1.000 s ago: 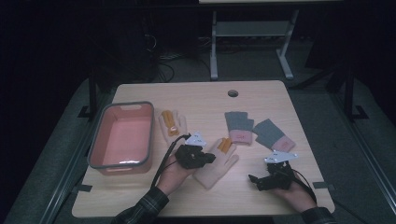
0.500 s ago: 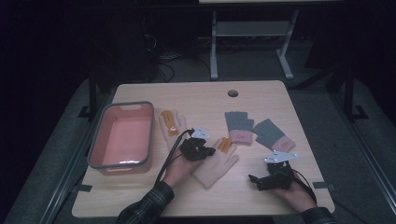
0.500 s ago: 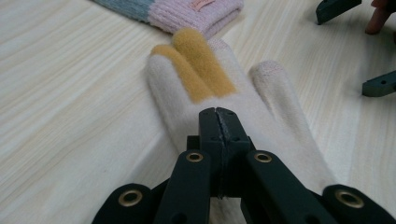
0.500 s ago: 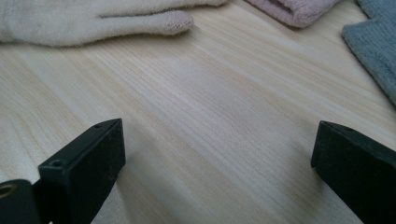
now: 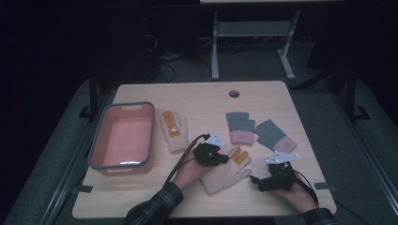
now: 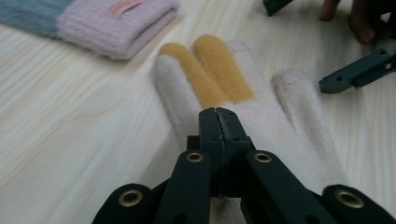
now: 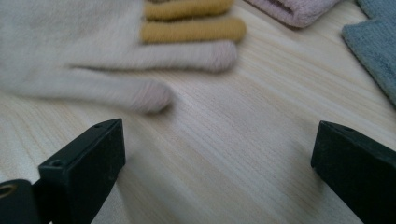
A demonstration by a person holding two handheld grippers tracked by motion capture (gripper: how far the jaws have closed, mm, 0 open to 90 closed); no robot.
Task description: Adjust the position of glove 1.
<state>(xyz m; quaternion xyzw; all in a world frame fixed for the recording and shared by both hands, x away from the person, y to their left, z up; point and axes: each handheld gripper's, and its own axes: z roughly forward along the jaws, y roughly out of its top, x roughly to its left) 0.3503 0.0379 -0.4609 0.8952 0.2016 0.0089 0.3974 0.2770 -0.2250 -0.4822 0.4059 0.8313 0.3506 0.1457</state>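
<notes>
A cream glove [image 5: 225, 171] with two mustard fingers lies flat near the table's front, its fingers pointing away. My left gripper [image 5: 219, 157] is shut, its jaws meeting edge to edge low over the glove's [image 6: 289, 116] palm, and I see no fabric between them. To the right, my right gripper [image 5: 261, 181] rests on the table, open. Its jaws stand wide apart, pointing at the thumb side of the glove [image 7: 70, 51] with bare wood between them. A matching cream glove [image 5: 172, 131] lies beside the pink tub [image 5: 121, 165].
Two grey gloves with pink cuffs [image 5: 240, 127] [image 5: 275, 137] lie to the right of centre. The pink tub with a grey rim has nothing in it. A cable hole [image 5: 233, 93] sits near the far edge. Dark floor and a metal stand surround the table.
My left hand has moved right and slightly down, bringing its gripper over the cream glove's palm. The right hand and all gloves have stayed put.
</notes>
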